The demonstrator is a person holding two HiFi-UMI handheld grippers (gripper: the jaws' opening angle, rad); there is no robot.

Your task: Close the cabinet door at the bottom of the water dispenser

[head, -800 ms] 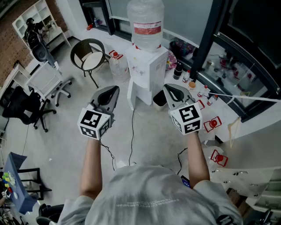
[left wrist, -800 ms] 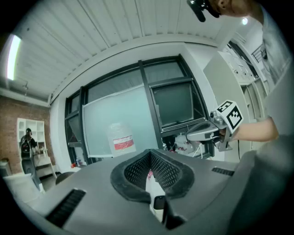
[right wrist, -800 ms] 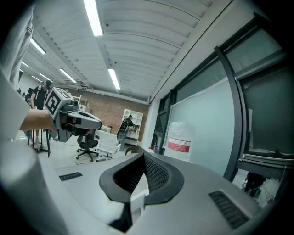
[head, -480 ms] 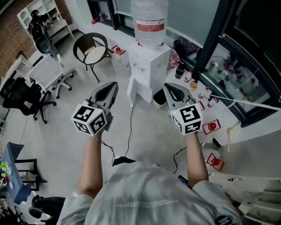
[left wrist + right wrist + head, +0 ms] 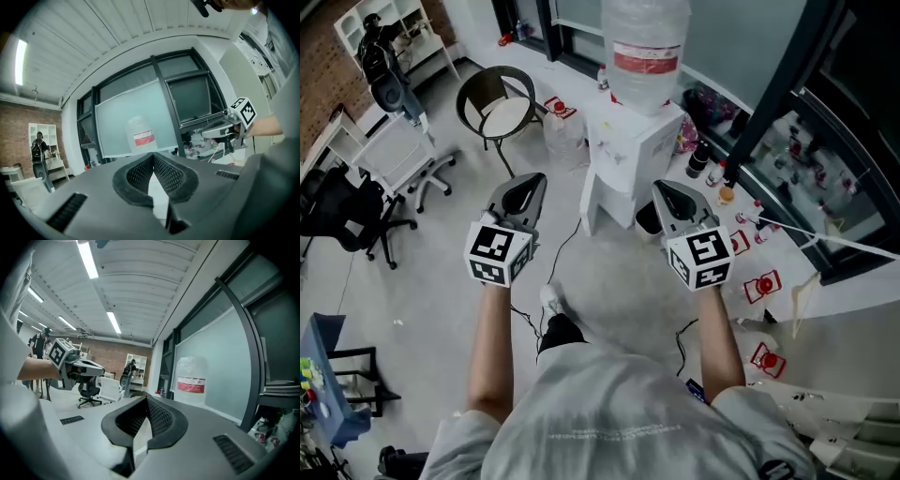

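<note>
The white water dispenser stands ahead of me with a large clear bottle on top. At its base a white cabinet door stands swung out to the left. My left gripper is held short of the dispenser on its left, jaws shut and empty. My right gripper is level with it on the right, also shut and empty. The left gripper view shows shut tips below the bottle. In the right gripper view the tips meet left of the bottle.
A round black chair and a plastic bag stand left of the dispenser. Office chairs sit farther left. A black bin, small bottles and red-and-white items lie on the right. A cable crosses the floor.
The dispenser has come closer and sits higher in the head view. A foot now shows below the grippers. Both grippers have stayed shut and side by side.
</note>
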